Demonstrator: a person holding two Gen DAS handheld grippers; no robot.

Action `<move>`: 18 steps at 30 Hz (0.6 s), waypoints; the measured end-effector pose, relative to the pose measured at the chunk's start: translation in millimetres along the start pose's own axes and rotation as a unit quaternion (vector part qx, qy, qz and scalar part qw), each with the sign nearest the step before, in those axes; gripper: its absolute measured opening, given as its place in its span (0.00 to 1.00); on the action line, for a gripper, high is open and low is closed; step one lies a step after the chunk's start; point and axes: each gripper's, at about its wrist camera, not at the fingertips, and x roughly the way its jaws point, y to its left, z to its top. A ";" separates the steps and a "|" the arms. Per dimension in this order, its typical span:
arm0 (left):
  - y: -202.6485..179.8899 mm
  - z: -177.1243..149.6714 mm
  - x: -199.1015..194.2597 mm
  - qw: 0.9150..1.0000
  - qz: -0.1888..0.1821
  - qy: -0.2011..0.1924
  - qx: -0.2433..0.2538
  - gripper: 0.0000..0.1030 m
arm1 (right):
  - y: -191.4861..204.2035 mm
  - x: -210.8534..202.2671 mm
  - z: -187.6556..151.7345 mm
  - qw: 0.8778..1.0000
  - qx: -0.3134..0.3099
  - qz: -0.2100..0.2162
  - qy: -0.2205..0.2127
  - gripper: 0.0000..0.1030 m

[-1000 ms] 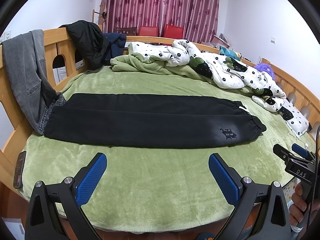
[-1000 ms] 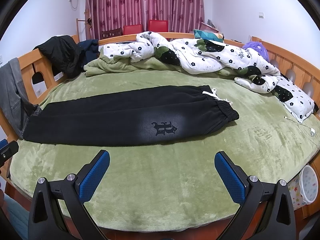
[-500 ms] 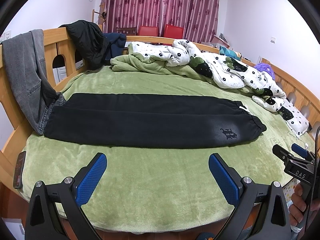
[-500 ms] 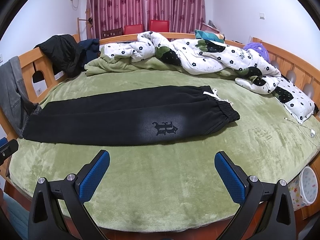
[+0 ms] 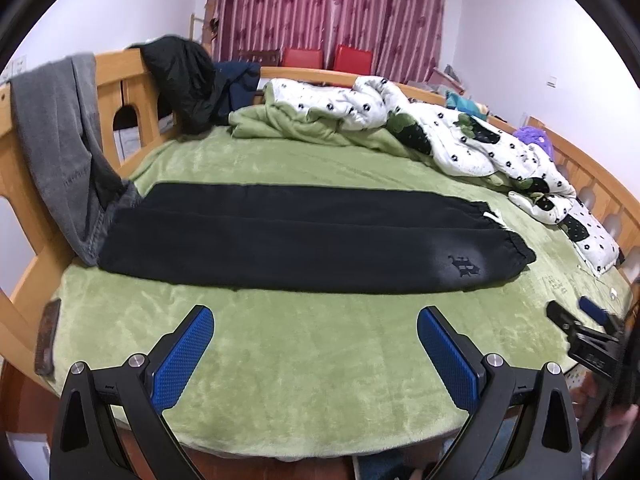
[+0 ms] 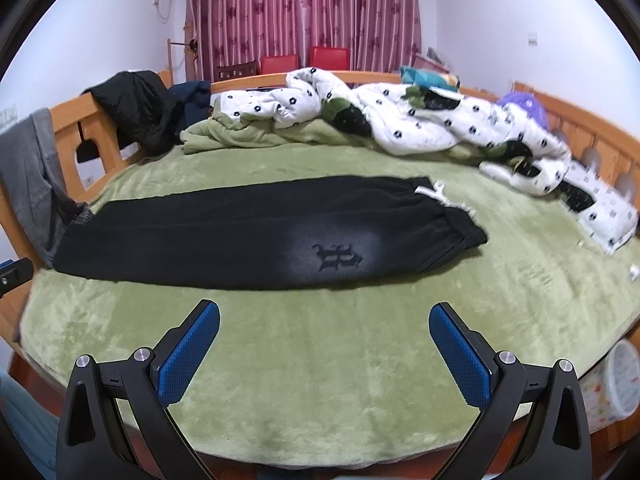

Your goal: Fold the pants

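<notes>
Across the green blanket [image 5: 320, 360] lie the black pants [image 5: 304, 240] — long axis left to right, waistband rightward — ahead of both empty, spread grippers, the right gripper [image 6: 324, 340] nearer the waistband, the left gripper [image 5: 314, 342] nearer the cuffs.

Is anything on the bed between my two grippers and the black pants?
Nothing visible. Only bare green blanket lies between the left gripper, the right gripper and the black pants; both grippers are open.

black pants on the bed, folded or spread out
Folded once lengthwise only: the black pants lie stretched full length on the green blanket, one leg stacked on the other, waistband at the right.
</notes>
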 end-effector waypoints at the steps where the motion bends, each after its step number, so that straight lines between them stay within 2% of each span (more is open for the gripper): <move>1: 0.9 1.0 -5.5 1.000 0.003 -0.008 0.006 0.99 | -1.0 2.0 -0.3 1.000 0.004 0.004 -0.001 1.00; 4: 9.0 -3.5 -12.2 0.999 0.024 -0.030 0.022 0.99 | -5.6 17.5 2.1 1.000 0.014 0.006 0.010 1.00; 6: 20.3 -13.2 0.8 0.999 0.035 -0.021 0.016 0.99 | -8.9 30.5 3.1 0.999 0.024 0.014 0.016 1.00; 12: 72.3 -52.5 77.5 0.997 0.016 0.046 -0.064 0.99 | -20.9 80.7 0.5 0.999 0.036 0.011 0.039 0.98; 15: 95.3 -62.1 107.7 0.995 0.019 0.058 -0.085 0.99 | -29.2 101.4 -3.5 0.998 0.041 0.013 0.047 0.93; 16: 103.7 -63.8 117.1 0.994 0.020 0.059 -0.094 0.93 | -33.2 108.6 -4.8 0.998 0.045 0.015 0.050 0.92; 18: 121.5 -64.9 136.9 0.990 0.018 0.067 -0.121 0.91 | -43.0 122.2 -7.3 0.997 0.058 0.018 0.053 0.89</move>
